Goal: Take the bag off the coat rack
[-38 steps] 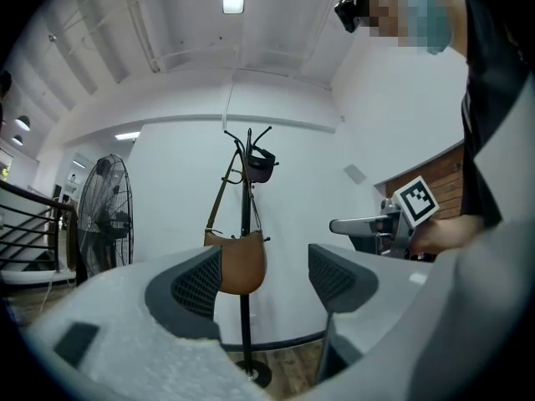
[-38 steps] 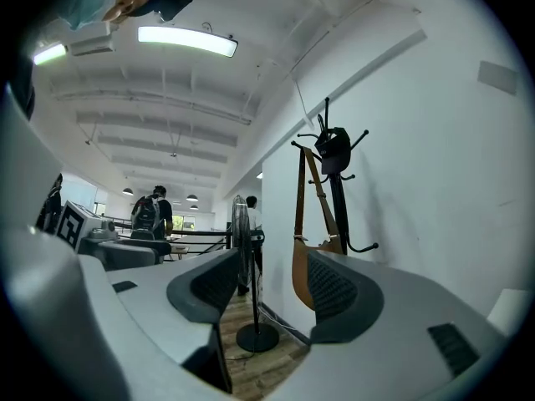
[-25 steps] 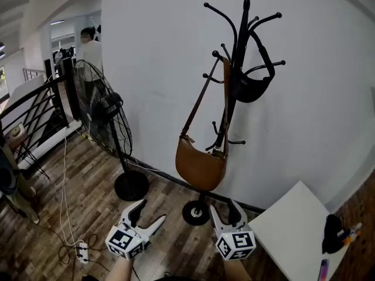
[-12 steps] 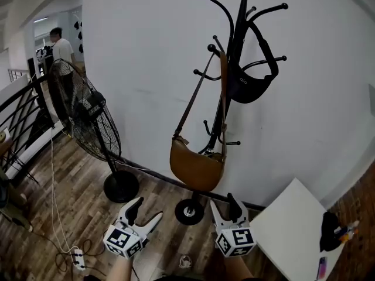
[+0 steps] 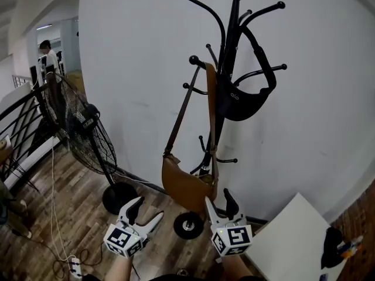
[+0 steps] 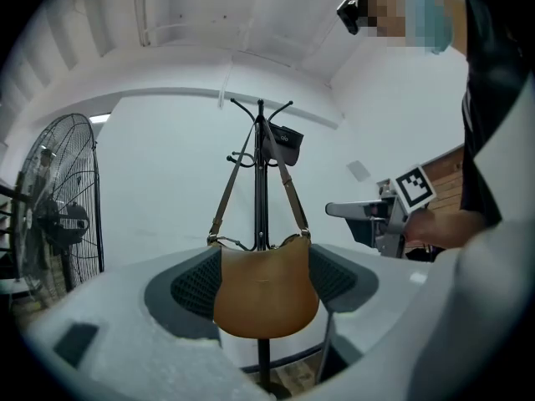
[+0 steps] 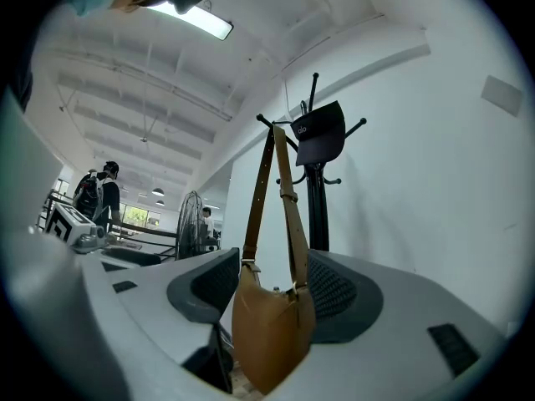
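A tan leather bag (image 5: 184, 186) hangs by its long strap from a hook on the black coat rack (image 5: 227, 57) against the white wall. A small black bag (image 5: 243, 101) hangs higher on the same rack. My left gripper (image 5: 146, 211) is open, low and to the left of the tan bag. My right gripper (image 5: 219, 200) is open just below and right of the bag's bottom, apart from it. In the left gripper view the tan bag (image 6: 266, 295) shows between the jaws, at a distance. The right gripper view shows the tan bag (image 7: 272, 328) edge-on, likewise not held.
A black standing fan (image 5: 82, 133) is left of the rack, its round base (image 5: 120, 196) near the rack's foot (image 5: 188, 225). A white table (image 5: 287, 239) is at lower right. A power strip (image 5: 73, 266) and cord lie on the wood floor. A railing (image 5: 23, 127) and a person (image 5: 47, 51) are far left.
The rack and tan bag have come closer and shifted left in the head view. Both grippers stay open; the right one now reaches up near the bag's bottom.
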The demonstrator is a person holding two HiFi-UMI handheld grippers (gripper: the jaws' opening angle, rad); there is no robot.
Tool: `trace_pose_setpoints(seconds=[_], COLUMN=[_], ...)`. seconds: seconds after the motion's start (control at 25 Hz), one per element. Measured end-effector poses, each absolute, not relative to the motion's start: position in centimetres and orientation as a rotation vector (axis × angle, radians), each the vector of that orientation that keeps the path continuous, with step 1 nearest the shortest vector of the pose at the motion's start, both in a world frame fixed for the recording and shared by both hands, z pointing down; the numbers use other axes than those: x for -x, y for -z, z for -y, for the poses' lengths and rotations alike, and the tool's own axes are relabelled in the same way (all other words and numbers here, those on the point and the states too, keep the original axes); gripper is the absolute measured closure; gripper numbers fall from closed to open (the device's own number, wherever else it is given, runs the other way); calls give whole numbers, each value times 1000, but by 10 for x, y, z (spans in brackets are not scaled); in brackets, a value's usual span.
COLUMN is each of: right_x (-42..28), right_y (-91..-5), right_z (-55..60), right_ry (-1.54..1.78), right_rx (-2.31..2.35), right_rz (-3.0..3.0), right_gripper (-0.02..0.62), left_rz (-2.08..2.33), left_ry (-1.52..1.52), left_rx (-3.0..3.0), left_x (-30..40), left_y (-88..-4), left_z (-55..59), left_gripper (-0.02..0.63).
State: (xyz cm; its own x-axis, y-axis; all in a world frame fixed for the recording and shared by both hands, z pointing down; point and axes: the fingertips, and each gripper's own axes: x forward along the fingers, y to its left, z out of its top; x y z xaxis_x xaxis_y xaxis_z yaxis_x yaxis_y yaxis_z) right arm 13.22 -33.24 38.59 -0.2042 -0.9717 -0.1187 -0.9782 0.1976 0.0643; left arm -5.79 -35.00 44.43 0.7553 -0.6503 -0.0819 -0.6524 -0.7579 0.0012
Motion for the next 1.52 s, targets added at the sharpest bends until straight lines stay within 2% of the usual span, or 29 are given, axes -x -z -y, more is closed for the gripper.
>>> trace_pose_setpoints(seconds=[0.6, 0.76, 0.88, 0.96, 1.16, 1.52], right_x=[-130, -129, -134, -139, -146, -150], right_y=[-334, -333, -333, -332, -329, -328], right_z=[409, 425, 435, 440, 448, 456], right_ry=[-454, -476, -493, -495, -518, -482], right_rx=[1816, 1867, 1943, 1992, 2082, 2182], right_rz=[-2457, -2452, -2404, -2349, -2270, -2200], right_gripper=[384, 414, 458, 518, 565, 569], left_rz=[-1189, -1132, -1060, -1020, -943, -752], left_ry=[-76, -128, -150, -145, -153, -254], left_rx=[2850, 2863, 2889, 2896, 2917, 2908], left_x=[40, 33, 26, 26, 27, 13], left_y=[-452, -446, -439, -435, -423, -388], left_z=[396, 418, 434, 448, 487, 534], left_gripper=[285, 285, 285, 285, 285, 310])
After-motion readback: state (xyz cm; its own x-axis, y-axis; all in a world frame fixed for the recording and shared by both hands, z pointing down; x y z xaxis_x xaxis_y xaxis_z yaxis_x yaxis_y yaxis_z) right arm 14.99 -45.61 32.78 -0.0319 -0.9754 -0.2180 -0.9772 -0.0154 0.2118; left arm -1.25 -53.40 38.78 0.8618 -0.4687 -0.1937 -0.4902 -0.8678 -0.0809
